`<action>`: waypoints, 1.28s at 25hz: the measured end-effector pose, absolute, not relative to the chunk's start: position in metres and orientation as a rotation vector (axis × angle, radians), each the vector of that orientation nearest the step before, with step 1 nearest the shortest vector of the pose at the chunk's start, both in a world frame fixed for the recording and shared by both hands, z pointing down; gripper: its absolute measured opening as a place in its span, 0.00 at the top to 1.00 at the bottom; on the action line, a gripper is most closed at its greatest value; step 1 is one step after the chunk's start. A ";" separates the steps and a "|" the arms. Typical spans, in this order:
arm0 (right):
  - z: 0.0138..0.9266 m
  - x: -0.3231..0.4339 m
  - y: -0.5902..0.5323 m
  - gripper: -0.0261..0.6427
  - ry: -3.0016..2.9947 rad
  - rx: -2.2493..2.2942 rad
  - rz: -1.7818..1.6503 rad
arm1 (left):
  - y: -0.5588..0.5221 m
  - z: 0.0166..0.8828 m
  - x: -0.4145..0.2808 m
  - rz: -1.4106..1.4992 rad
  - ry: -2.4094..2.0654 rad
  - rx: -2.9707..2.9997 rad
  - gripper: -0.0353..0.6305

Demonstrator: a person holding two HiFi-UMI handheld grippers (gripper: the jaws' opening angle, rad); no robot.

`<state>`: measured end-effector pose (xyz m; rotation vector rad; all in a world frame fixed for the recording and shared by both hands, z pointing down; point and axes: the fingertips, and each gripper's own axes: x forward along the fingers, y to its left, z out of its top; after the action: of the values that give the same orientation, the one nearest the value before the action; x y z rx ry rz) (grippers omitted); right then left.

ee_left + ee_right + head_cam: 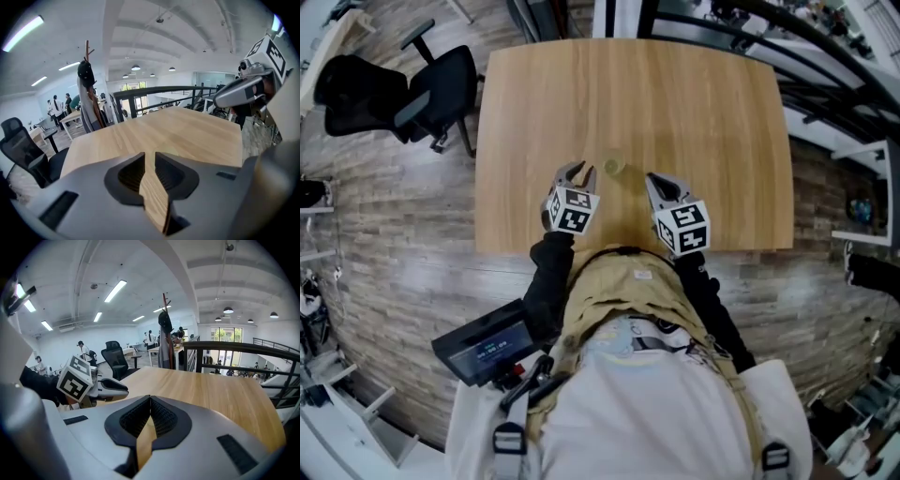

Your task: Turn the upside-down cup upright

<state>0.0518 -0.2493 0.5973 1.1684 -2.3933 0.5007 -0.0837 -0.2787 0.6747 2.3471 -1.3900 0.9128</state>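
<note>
Now | grey left gripper (577, 172): jaws narrowly apart, empty | grey right gripper (657, 181): jaws together, empty | small pale translucent cup (613, 166): on light wooden table (712, 112) between them, orientation unclear | risk: near-closed jaws may knock it over.

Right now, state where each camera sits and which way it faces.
Head view: on the person's head, looking steeply down at the table; shows torso, sleeves, left gripper and right gripper.
Left gripper view: on the left gripper, looking along its parted jaws across the table toward a railing; right gripper at right.
Right gripper view: on the right gripper, looking along its closed jaws; left gripper at left.
Shared: both gripper views show the coat stand.
</note>
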 end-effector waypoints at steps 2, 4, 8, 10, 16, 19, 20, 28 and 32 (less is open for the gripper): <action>0.579 0.049 -0.251 0.93 -2.420 1.176 0.451 | -0.281 0.651 -0.085 0.863 -1.457 2.356 0.94; 0.558 0.047 -0.254 0.93 -2.449 1.193 0.393 | -0.285 0.628 -0.083 0.796 -1.496 2.374 0.94; 0.516 0.046 -0.259 0.93 -2.498 1.244 0.278 | -0.286 0.581 -0.077 0.677 -1.522 2.390 0.94; 0.498 0.047 -0.261 0.93 -2.527 1.288 0.245 | -0.284 0.556 -0.074 0.603 -1.541 2.397 0.94; 0.454 0.053 -0.257 0.93 -2.586 1.417 0.166 | -0.275 0.483 -0.083 0.334 -1.676 2.424 0.94; 0.435 0.056 -0.256 0.93 -2.613 1.469 0.121 | -0.273 0.459 -0.087 0.278 -1.709 2.442 0.94; 0.429 0.057 -0.256 0.93 -2.624 1.486 0.120 | -0.273 0.451 -0.087 0.251 -1.717 2.451 0.94; 0.407 0.057 -0.250 0.93 -2.650 1.543 0.093 | -0.270 0.424 -0.076 0.211 -1.684 2.524 0.94; 0.402 0.059 -0.250 0.93 -2.642 1.558 0.083 | -0.270 0.413 -0.073 0.114 -1.665 2.549 0.94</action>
<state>0.0590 -0.2497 0.4019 1.5576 -2.6425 0.0828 -0.0730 -0.2701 0.4127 2.5485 -1.6649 0.1139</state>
